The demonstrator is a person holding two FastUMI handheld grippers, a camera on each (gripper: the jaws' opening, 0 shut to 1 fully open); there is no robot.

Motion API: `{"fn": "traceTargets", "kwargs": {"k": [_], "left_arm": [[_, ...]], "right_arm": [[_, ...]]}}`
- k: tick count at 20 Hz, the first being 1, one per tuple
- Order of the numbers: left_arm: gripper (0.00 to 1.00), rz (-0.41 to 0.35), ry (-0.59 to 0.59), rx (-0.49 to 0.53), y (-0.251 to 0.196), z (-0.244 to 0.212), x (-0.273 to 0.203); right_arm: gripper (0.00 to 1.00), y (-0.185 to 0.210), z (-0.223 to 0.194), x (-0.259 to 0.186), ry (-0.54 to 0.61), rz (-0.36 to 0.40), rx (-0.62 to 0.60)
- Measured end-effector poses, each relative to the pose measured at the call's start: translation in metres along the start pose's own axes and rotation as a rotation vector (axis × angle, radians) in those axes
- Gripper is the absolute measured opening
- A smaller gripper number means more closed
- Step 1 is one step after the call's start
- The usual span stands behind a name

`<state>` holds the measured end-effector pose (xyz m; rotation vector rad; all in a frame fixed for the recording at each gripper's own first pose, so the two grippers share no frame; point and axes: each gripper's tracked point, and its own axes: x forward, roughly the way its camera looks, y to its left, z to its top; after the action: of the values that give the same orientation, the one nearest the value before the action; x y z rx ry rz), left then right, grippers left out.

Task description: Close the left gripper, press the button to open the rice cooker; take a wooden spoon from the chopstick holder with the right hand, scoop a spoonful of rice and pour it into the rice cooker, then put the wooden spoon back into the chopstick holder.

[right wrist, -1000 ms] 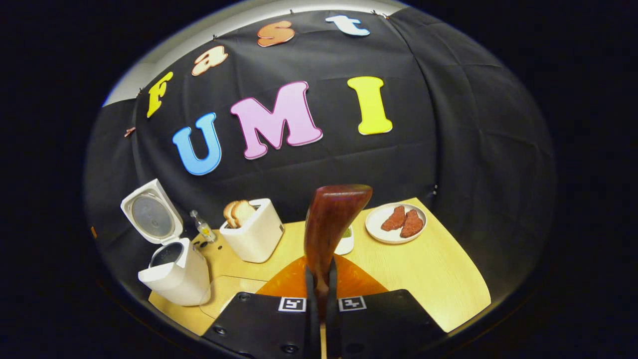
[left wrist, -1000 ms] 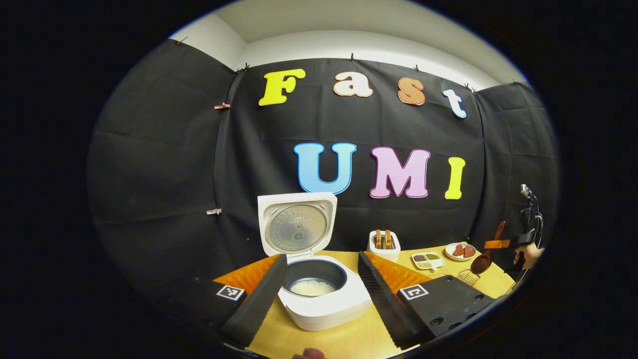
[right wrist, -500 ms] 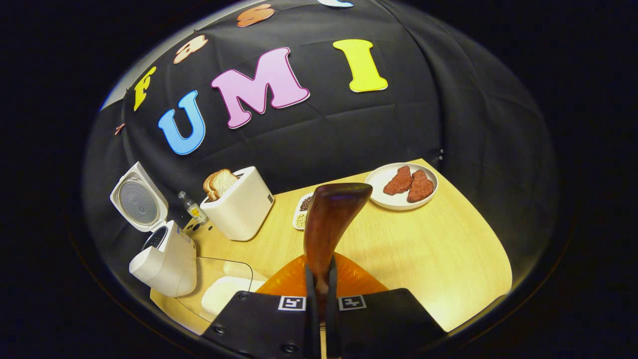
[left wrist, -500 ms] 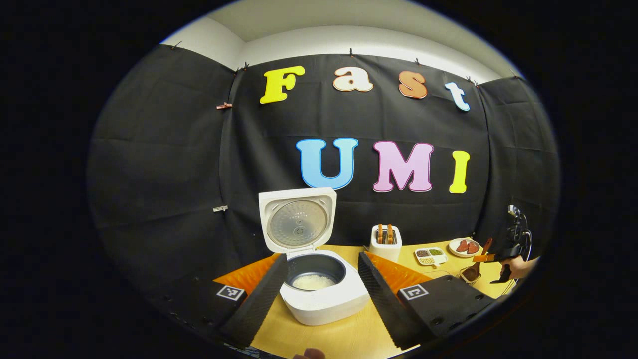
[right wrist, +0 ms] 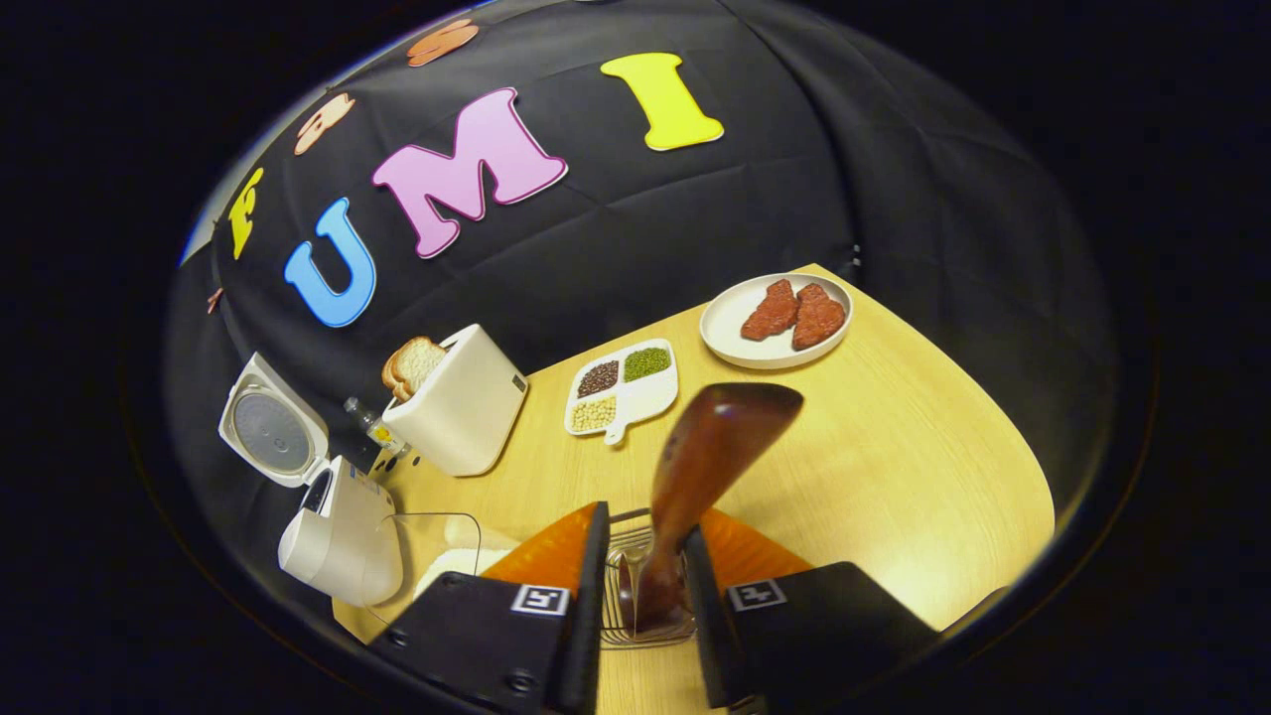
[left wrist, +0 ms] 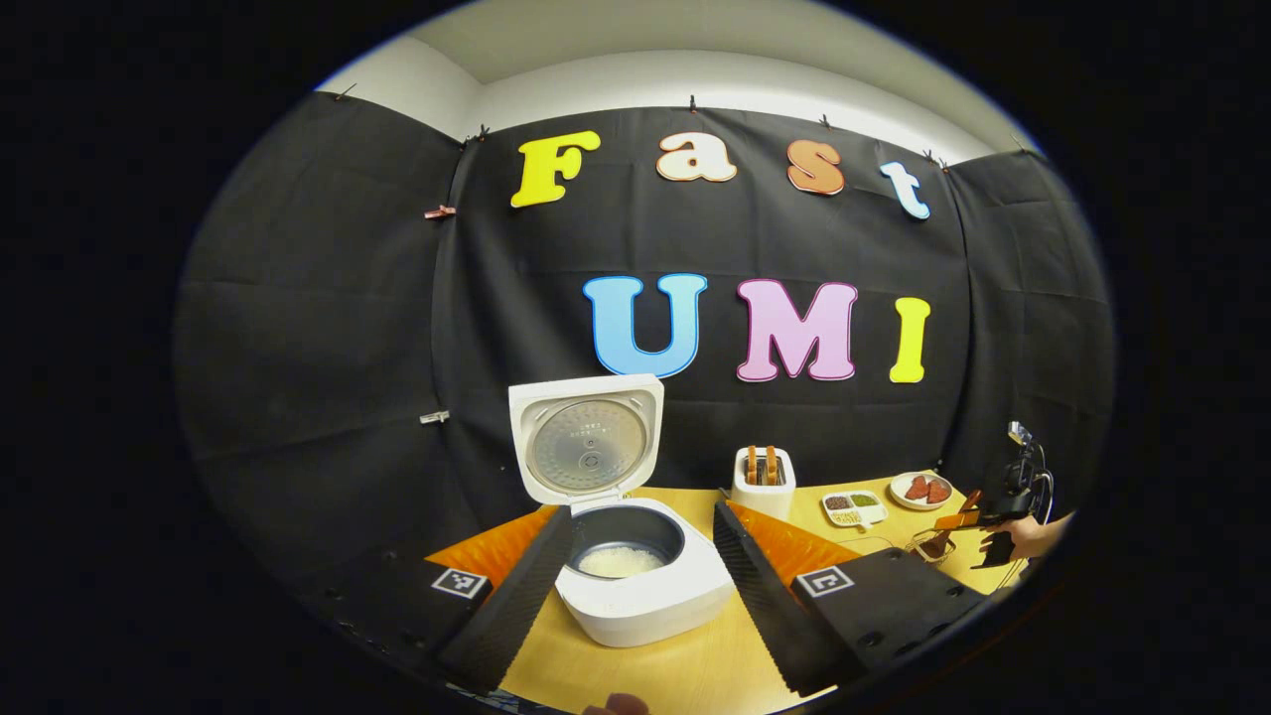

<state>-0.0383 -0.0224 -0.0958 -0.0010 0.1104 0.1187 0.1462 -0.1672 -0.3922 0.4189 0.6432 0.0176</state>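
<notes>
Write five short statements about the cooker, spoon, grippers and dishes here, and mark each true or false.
1. The rice cooker lid stands open. True.
2. The cooker's pot is empty. False: white rice lies in it.
3. The right gripper is clamped on the wooden spoon. False: its fingers stand apart and the spoon leans in the wire holder.
4. The left gripper is open. True.
5. The plate holds bread. False: two reddish pieces lie on it.
</notes>
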Motion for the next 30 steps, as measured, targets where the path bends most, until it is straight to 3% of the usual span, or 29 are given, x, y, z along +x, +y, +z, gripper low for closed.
{"fn": "traceTargets", "kwargs": {"k": [1, 2, 3, 10, 17, 19, 23, 30], "left_arm": [[0.97, -0.007, -0.003, -0.002, 0.000, 0.001, 0.002], [0.97, -0.011, -0.006, -0.002, 0.001, 0.003, 0.004], [0.97, -0.014, -0.009, -0.001, 0.004, 0.003, 0.007], [0.97, -0.028, -0.076, 0.018, 0.026, 0.036, 0.042], [1.00, -0.022, -0.233, 0.065, 0.043, 0.117, 0.111], [0.96, -0.014, -0.247, 0.047, 0.047, 0.130, 0.138], [0.96, 0.014, -0.241, 0.025, 0.061, 0.141, 0.201], [0.96, 0.065, -0.158, 0.024, 0.089, 0.123, 0.313]], "right_arm": [[0.58, -0.004, -0.001, -0.007, -0.003, -0.015, 0.012], [0.72, -0.008, 0.000, -0.015, -0.013, -0.032, 0.021], [0.92, -0.011, 0.001, -0.024, -0.031, -0.046, 0.027], [0.98, -0.008, -0.005, -0.116, -0.138, -0.139, -0.060], [0.98, 0.038, -0.014, -0.190, -0.220, -0.124, -0.158], [0.98, 0.054, -0.013, -0.205, -0.241, -0.114, -0.181], [0.98, 0.088, -0.003, -0.228, -0.287, -0.093, -0.247], [0.98, 0.133, 0.016, -0.255, -0.371, -0.074, -0.270]]}}
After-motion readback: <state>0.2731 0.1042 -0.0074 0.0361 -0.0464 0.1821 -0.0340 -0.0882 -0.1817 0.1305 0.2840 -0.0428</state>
